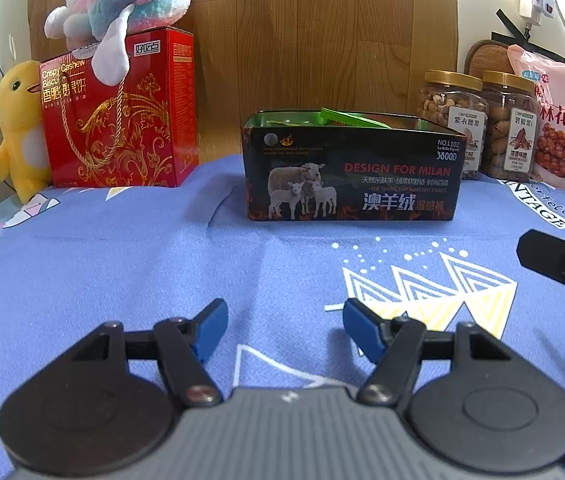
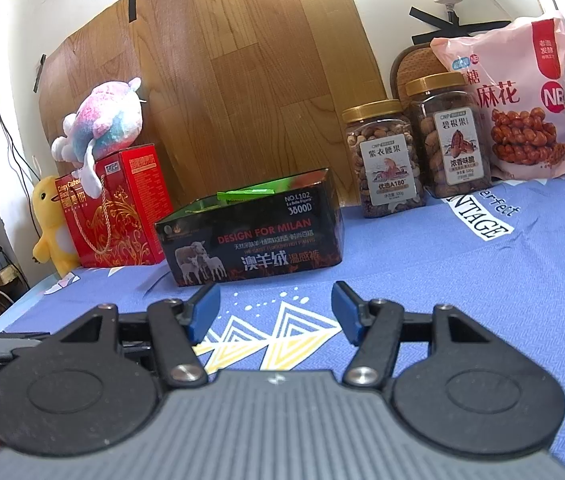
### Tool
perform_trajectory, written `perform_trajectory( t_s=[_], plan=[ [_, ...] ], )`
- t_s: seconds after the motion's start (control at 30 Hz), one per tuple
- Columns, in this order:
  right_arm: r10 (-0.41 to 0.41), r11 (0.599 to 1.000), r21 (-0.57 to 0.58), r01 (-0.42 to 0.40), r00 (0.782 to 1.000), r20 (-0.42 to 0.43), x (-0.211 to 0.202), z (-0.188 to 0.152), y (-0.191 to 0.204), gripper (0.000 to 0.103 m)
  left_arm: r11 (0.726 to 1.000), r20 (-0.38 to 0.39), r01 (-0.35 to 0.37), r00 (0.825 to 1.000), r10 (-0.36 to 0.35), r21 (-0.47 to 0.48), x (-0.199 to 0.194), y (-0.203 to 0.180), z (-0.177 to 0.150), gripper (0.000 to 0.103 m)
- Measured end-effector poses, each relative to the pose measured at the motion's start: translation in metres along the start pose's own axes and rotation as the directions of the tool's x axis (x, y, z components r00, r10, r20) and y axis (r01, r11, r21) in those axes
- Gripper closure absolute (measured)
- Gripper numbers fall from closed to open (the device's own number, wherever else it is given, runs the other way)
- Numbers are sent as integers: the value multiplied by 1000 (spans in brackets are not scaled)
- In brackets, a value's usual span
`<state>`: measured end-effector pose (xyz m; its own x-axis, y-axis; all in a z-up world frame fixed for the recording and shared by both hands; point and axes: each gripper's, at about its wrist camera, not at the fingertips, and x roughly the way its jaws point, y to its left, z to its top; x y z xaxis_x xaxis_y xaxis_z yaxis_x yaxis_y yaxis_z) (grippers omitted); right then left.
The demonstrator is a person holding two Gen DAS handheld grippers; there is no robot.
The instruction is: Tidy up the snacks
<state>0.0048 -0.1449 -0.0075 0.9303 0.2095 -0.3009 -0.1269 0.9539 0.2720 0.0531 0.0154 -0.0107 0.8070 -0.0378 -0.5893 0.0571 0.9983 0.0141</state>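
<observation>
**A:** At frame centre, the black tin (image 1: 352, 172) holds green packets (image 1: 352, 120). Anything left loose?

**B:** I see none. My left gripper (image 1: 284, 330) and right gripper (image 2: 274, 312) stand wide, empty.

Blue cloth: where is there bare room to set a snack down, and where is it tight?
The widest bare stretch of the blue cloth lies in front of the black tin, reaching the open, empty left tongs and right tongs. A narrower gap separates the tin from the red biscuit box. The right rear is crowded: two nut jars and the pink bag.
</observation>
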Motion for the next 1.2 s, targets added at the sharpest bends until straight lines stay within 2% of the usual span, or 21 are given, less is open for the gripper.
perform_trajectory(
  t_s=[0.1,0.83,0.9,0.97,1.2],
  plan=[
    [0,1000,0,0,1000,0,0,0,0,39,1000,8,-3,1000,3,-3,-1,0,0,29],
    [-2,1000,7,2,1000,5,-1,1,-1,37,1000,48,-16,999,15,7,-7,-1,-1,25],
    [-2,1000,8,2,1000,6,-2,1,-1,37,1000,51,-18,999,17,7,-8,-2,-2,19],
    [-4,1000,11,4,1000,8,-2,1,-1,36,1000,68,-18,998,17,6,-10,-1,-2,8],
    [-4,1000,12,4,1000,9,-2,1,-2,36,999,85,-27,996,25,18,-12,-4,-3,6]
  ],
)
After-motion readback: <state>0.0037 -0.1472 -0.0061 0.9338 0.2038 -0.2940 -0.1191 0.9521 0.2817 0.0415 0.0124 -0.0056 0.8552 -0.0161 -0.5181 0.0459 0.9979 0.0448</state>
